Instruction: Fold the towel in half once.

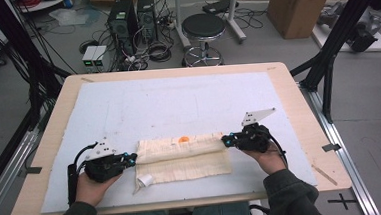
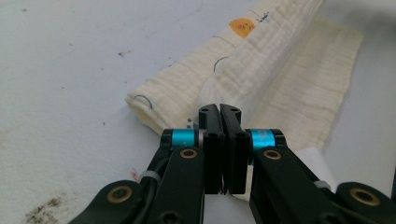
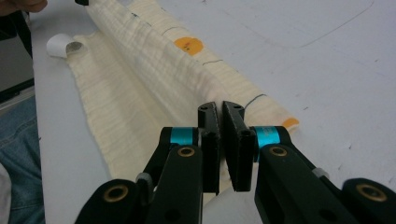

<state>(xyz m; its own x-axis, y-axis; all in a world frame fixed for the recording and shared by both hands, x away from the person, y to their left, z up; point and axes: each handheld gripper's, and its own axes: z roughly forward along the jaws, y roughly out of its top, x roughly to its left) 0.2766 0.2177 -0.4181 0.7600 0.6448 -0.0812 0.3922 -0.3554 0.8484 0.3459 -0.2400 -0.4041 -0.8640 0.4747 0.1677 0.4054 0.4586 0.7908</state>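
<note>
A: What is seen in the high view?

B: A cream cloth [image 1: 182, 158] is spread in the lower middle of the frame on a pale mat [image 1: 178, 103] laid over a wooden table [image 1: 304, 115]. Its far edge is folded over toward the near side, and an orange mark [image 1: 183, 139] is visible on that fold. The left gripper [image 1: 131, 158] is held at the cloth's left end, the right gripper [image 1: 225, 140] at its right end. A white tag [image 1: 145, 180] is seen at the cloth's lower left corner.

A: And the left gripper view?

B: The black jaws are shown pressed together at centre frame, with a thin layer of the cloth [image 2: 261, 79] pinched between them. The folded cloth runs from the jaws toward the upper right, where the orange mark [image 2: 243, 27] is found.

A: What is given by the right gripper view?

B: The jaws are likewise nearly closed at centre frame, clamped on the edge of the cloth [image 3: 154, 74]. The fold stretches away toward the upper left; the orange mark [image 3: 189, 45] lies on it, above the middle of the frame, and the white tag [image 3: 63, 45] is seen at the upper left. A second orange patch [image 3: 290, 122] is visible at the cloth's end, right of the jaws.
</note>
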